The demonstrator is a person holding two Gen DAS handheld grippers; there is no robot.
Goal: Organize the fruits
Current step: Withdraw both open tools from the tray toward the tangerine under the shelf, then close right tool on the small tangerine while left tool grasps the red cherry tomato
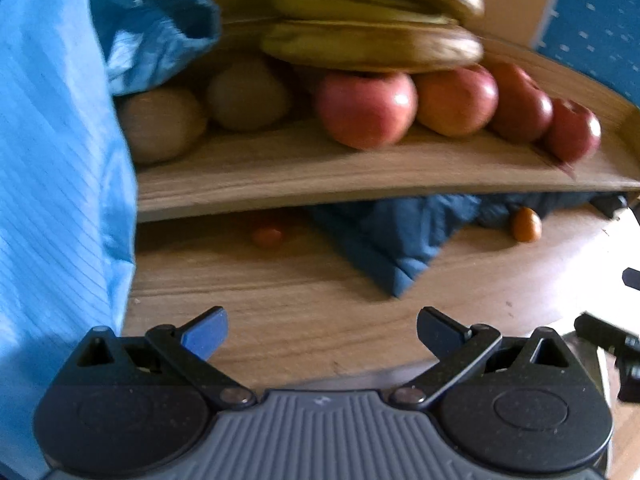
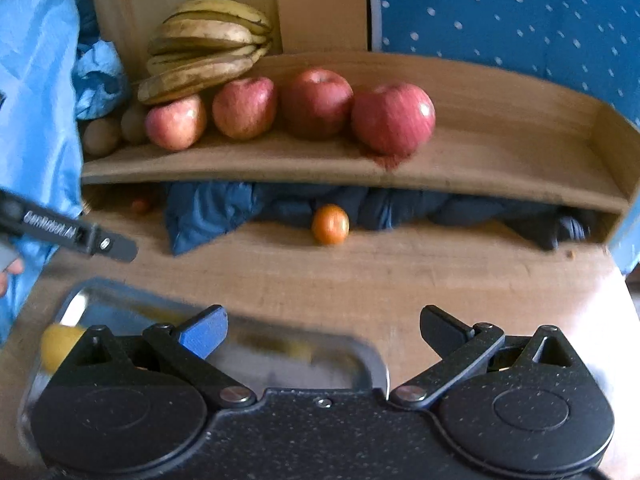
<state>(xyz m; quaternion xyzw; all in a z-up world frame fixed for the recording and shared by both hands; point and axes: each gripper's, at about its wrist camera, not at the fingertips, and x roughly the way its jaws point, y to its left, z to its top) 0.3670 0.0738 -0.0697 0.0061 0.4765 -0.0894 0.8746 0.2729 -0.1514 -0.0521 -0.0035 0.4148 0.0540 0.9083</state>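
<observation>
We've got the left gripper w/ jaws spread wide, nothing between them, nothing touched; it hangs over the bare wooden table, facing the shelf. Same for the right gripper: jaws wide apart, holding nothing. Its blue-padded finger sits over the far rim of a metal tray, but we can't tell if it touches, as the view is blurred there.

Fruit, as we see it from the right wrist cam: four red apples in a row on the shelf, the rightmost one nearest the front edge. A banana bunch lies at the left end of the row, resting on the leftmost apple. Left of that, two dull brown round fruits, close together, next to a crumpled blue bag.

Below the shelf, on the table, a small orange fruit sits just in front of a dark blue cloth. A second, smaller orange-red one lies further left, under the shelf, blurry. At the tray's left end there's something yellow, partly hidden by the gripper body, so we can't say what it is
</observation>
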